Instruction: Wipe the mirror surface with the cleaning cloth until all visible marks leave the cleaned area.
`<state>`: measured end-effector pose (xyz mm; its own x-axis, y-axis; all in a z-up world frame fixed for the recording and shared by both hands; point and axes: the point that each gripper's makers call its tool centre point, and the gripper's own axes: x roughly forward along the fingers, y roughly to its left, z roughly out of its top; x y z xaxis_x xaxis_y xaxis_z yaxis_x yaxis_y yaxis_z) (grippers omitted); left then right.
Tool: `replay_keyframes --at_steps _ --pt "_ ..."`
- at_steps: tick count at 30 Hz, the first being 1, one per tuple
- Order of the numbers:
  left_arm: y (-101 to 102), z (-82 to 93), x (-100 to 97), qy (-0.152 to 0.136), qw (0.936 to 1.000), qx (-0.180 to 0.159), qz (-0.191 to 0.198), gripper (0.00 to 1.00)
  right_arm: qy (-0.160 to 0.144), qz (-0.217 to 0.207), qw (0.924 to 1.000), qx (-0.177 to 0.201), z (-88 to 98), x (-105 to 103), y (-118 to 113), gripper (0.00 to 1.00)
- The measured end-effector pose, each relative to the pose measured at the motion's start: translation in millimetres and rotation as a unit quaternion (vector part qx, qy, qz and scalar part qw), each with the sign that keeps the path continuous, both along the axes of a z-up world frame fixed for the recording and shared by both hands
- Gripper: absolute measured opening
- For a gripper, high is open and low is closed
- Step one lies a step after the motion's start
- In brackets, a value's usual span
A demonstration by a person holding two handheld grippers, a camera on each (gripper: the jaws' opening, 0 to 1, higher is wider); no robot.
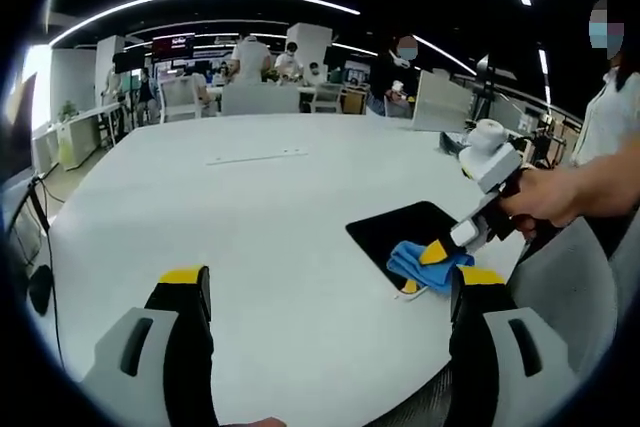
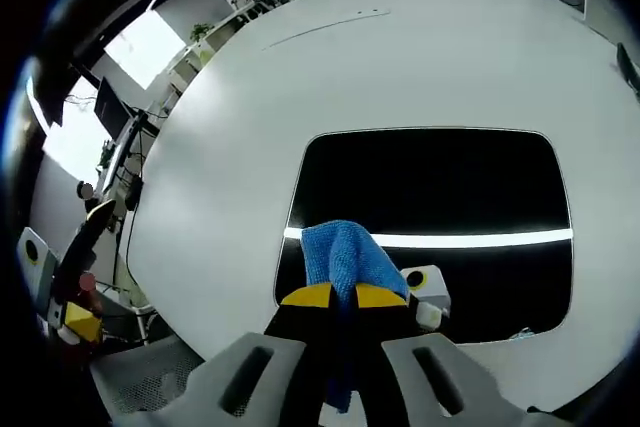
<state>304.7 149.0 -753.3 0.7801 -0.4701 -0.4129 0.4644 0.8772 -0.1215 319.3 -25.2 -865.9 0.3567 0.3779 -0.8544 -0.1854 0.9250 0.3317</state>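
Left gripper: jaws spread wide, nothing between them, held above the near part of the white table. Yellow-tipped fingers apart at both sides of the left gripper view.

Right gripper: jaws closed together on the cloth, pinching a bunched fold of blue fabric between the yellow tips. Loose end of the cloth hanging down between the jaws toward the camera. In the left gripper view, same gripper entering from the right, held by a hand, tip pressed down with the cloth at the near corner of the mirror.

Mirror: dark rounded rectangle lying flat on the table, a bright strip of reflected ceiling light across its lower half. Cloth resting on the near left part of the mirror surface, touching it. Marks on the surface: cannot tell.

Beyond the table: chairs, desks and several people at the far side of the room.
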Motion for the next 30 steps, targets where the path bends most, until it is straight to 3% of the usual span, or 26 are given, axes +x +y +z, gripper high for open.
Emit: replay_keyframes --at_steps 30 --pt "-3.3 0.0 0.4 -0.006 0.9999 0.008 -0.011 0.99 0.005 0.012 0.9999 0.006 1.0 -9.6 2.2 0.0"
